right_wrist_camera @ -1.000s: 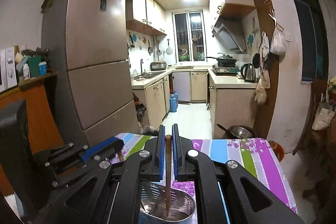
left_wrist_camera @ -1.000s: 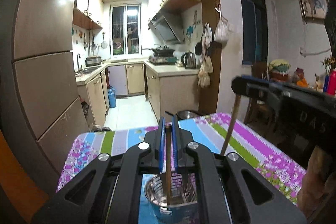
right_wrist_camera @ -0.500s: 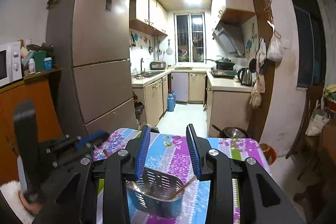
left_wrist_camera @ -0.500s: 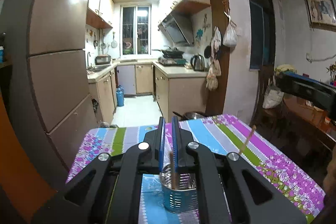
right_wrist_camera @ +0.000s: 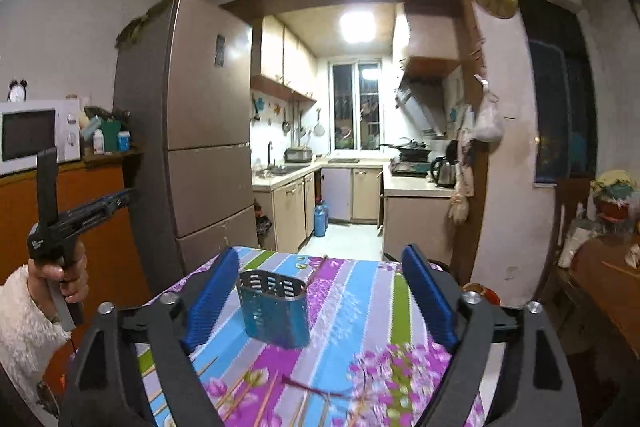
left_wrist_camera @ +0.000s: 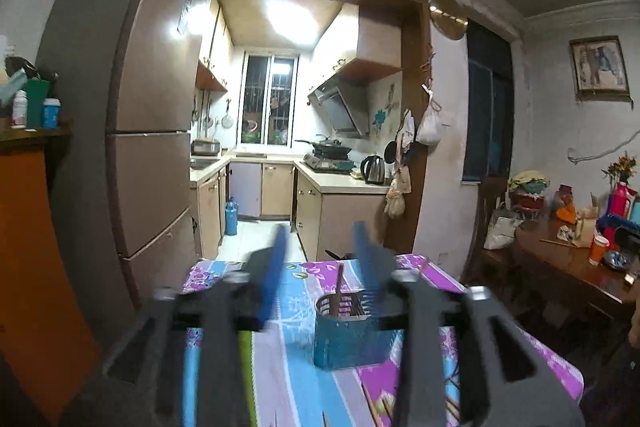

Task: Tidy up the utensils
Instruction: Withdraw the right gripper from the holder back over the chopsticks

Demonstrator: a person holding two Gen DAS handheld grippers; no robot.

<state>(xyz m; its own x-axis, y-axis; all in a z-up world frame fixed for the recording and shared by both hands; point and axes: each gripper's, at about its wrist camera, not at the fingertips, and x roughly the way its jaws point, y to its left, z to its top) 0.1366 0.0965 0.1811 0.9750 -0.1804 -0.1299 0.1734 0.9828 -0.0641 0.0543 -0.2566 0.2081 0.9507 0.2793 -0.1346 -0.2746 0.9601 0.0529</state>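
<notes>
Both pairs of fingers are spread wide and hold nothing. The right gripper (right_wrist_camera: 320,301) has its blue pads (right_wrist_camera: 430,297) well apart, and the holder (right_wrist_camera: 276,307) stands on the tablecloth (right_wrist_camera: 360,291) between them, a little beyond the tips and nearer the left pad. The left gripper (left_wrist_camera: 318,267) is blurred, but its fingers are clearly open too; in its view the holder (left_wrist_camera: 352,335) stands between them, close to the right finger.

One chopstick (left_wrist_camera: 339,287) stands upright in the holder, and a second tip (right_wrist_camera: 316,267) leans out over the rim. So part of the work is done, I think. More chopsticks (right_wrist_camera: 248,393) lie flat on the cloth below the right fingers, nearer to the camera, so several pieces are left to collect. How many, I cannot count.

One second ago each gripper was pressed together on a chopstick, directly above the holder. Half a second ago the right one was already open and its stick lay inside, while the left one seemed closed. Now both are open and have pulled back and up, so the holder looks farther away.
</notes>
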